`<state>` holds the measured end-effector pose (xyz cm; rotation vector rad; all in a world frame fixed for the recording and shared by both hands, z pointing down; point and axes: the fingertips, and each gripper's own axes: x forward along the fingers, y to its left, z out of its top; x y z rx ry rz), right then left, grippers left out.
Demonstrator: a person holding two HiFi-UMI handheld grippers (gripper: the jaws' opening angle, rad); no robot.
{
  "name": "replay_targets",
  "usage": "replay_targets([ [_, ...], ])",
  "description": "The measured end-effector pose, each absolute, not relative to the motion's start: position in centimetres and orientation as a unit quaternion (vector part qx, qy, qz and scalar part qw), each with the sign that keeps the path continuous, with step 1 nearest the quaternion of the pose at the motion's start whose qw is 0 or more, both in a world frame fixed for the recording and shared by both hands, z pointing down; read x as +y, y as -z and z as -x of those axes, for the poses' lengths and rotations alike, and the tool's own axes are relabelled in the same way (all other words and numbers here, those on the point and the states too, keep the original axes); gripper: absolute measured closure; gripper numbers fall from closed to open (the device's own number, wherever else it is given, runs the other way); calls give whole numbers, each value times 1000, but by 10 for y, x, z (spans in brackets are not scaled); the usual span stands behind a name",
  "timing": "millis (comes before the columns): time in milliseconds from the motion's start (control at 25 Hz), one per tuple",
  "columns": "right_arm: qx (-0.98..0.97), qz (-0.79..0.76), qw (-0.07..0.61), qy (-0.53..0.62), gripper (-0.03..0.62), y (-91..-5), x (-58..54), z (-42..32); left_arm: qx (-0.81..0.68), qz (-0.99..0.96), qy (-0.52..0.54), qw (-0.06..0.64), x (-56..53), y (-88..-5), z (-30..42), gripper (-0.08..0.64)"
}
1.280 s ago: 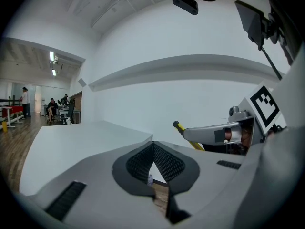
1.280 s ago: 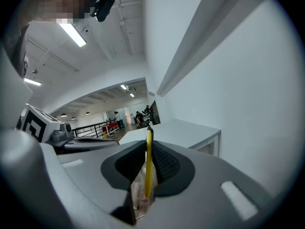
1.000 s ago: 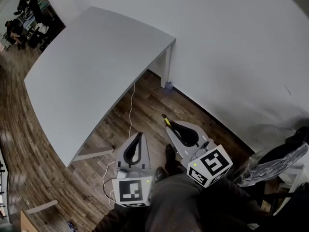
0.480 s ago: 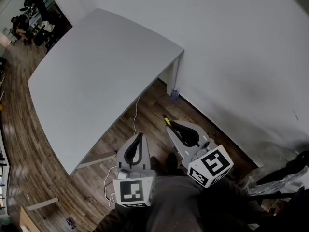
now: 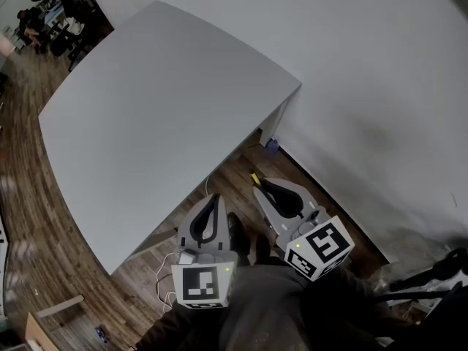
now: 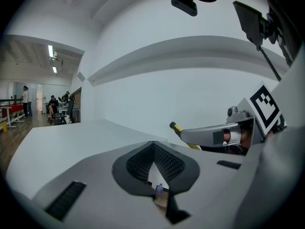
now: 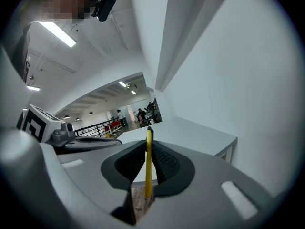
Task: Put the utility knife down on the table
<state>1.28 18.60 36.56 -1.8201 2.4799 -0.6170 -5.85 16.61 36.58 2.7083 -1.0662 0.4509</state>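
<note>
A slim yellow utility knife [image 7: 148,168] stands upright between the pads of my right gripper [image 7: 148,149], which is shut on it. Its yellow and black tip [image 5: 254,178] pokes out beyond the right gripper [image 5: 265,190] in the head view, over the wooden floor just off the table's near corner. The knife also shows in the left gripper view [image 6: 183,135]. My left gripper [image 5: 214,201] is shut with nothing in it, held by the white table's [image 5: 146,101] near edge. The left gripper's [image 6: 153,147] pads meet at the tip.
A white wall [image 5: 365,64] runs behind the table. A table leg [image 5: 272,123] stands at the corner with a small bottle [image 5: 273,145] at its foot. A white cable [image 5: 170,265] trails on the wooden floor. People sit far off at the top left [image 5: 33,13].
The view has shifted toward the table, which now lies closer and larger in the head view. Both grippers sit nearer the table's near edge. Their states are unchanged.
</note>
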Motion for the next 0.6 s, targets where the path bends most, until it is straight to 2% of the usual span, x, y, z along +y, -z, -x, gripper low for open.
replay_targets([
  [600,796,572,-18,200,546,-374,87,9,-369,-911,-145,116,72,-380,82,557],
])
